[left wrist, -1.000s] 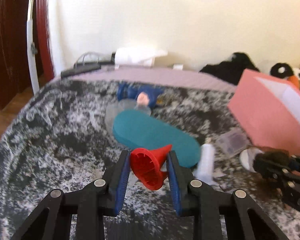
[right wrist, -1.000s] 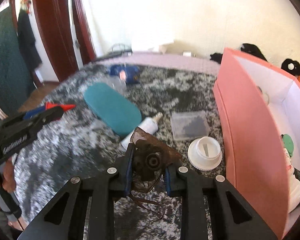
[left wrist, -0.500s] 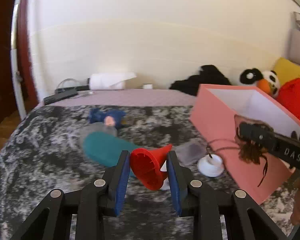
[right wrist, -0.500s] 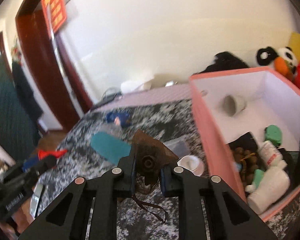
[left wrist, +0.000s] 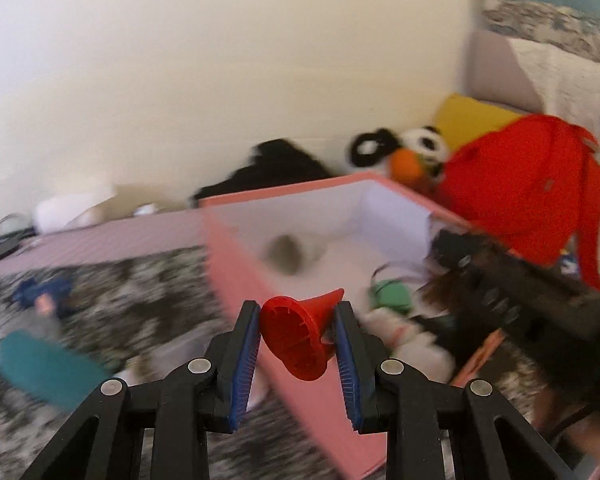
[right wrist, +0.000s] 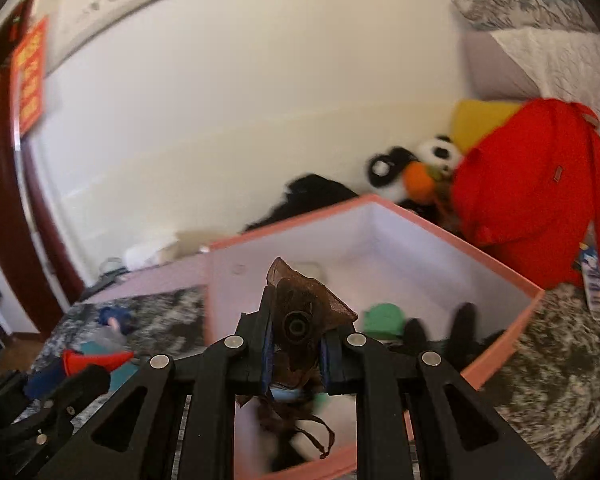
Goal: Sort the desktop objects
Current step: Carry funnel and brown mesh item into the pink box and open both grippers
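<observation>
Funnel (left wrist: 300, 334) sits clamped (sideways) between hand-held gripper (left wrist: 296, 344) fingers.

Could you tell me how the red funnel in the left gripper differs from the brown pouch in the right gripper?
The red funnel is rigid, bright plastic, while the brown pouch is soft, sheer, dark fabric. The funnel is a cone with a wide mouth; the pouch is crumpled, with strings dangling. The funnel is at the pink box's near wall; the pouch is already above its inside. Both are clamped between closed jaws.
</observation>
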Tool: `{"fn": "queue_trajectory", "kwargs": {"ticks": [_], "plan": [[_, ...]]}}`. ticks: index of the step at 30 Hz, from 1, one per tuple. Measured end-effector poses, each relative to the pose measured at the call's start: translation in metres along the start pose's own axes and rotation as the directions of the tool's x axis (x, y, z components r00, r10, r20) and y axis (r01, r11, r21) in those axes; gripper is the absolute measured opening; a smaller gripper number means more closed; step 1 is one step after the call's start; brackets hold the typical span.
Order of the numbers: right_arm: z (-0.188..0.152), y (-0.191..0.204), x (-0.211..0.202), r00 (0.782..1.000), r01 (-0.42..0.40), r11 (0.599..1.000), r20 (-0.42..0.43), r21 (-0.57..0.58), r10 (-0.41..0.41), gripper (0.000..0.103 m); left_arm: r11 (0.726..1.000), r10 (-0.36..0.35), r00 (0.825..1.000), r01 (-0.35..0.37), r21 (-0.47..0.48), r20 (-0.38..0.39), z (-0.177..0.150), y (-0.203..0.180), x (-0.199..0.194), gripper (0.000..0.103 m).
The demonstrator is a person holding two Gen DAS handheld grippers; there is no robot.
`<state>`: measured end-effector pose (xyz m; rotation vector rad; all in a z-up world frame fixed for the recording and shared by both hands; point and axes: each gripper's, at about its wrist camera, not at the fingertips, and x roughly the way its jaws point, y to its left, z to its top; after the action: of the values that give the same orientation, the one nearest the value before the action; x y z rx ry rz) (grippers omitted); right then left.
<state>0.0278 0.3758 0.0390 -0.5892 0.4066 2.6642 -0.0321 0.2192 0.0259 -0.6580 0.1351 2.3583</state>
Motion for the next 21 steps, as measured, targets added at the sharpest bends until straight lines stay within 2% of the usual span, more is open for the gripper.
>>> {"fn": "queue_trajectory", "kwargs": {"ticks": [7, 9, 10, 11, 12, 13, 14, 17, 21], "plan": [[0.004, -0.054, 0.006, 0.998, 0.059, 0.998, -0.015, 0.019, -0.059, 0.019, 0.997, -0.080, 0.996, 0.080, 0.009, -0.030, 0.002, -0.051, 0.040, 0.031], [0.005, -0.068, 0.007, 0.998, 0.056, 0.998, -0.027, 0.036, -0.055, 0.021, 0.996, -0.084, 0.995, 0.083, -0.014, -0.058, -0.001, -0.055, 0.055, 0.036], [0.005, -0.073, 0.010, 0.998, 0.049, 0.998, -0.038, 0.041, -0.048, 0.025, 0.996, -0.086, 0.993, 0.084, -0.030, -0.077, -0.003, -0.057, 0.063, 0.046], [0.005, -0.078, 0.012, 0.998, 0.045, 0.998, -0.044, 0.047, -0.043, 0.030, 0.996, -0.087, 0.992, 0.083, -0.045, -0.095, -0.005, -0.058, 0.070, 0.080], [0.005, -0.082, 0.013, 0.998, 0.041, 0.998, -0.048, 0.055, -0.038, 0.041, 0.996, -0.070, 0.992, 0.065, -0.054, -0.106, -0.008, -0.060, 0.074, 0.103], [0.005, -0.087, 0.014, 0.998, 0.037, 0.997, -0.052, 0.063, -0.033, 0.074, 0.997, -0.054, 0.992, 0.047, -0.061, -0.116, -0.011, -0.061, 0.077, 0.103], [0.006, -0.090, 0.013, 0.999, 0.038, 0.996, -0.040, 0.074, -0.035, 0.092, 0.998, -0.048, 0.992, 0.041, -0.057, -0.118, -0.014, -0.062, 0.079, 0.103], [0.008, -0.099, 0.010, 0.999, 0.039, 0.993, 0.004, 0.113, -0.040, 0.095, 0.998, -0.051, 0.993, 0.047, -0.040, -0.111, -0.016, -0.062, 0.077, 0.103], [0.011, -0.104, 0.010, 1.000, 0.004, 0.987, 0.007, 0.161, -0.005, 0.095, 0.995, -0.051, 0.995, 0.044, -0.085, -0.090, -0.015, -0.052, 0.069, 0.103]]}}
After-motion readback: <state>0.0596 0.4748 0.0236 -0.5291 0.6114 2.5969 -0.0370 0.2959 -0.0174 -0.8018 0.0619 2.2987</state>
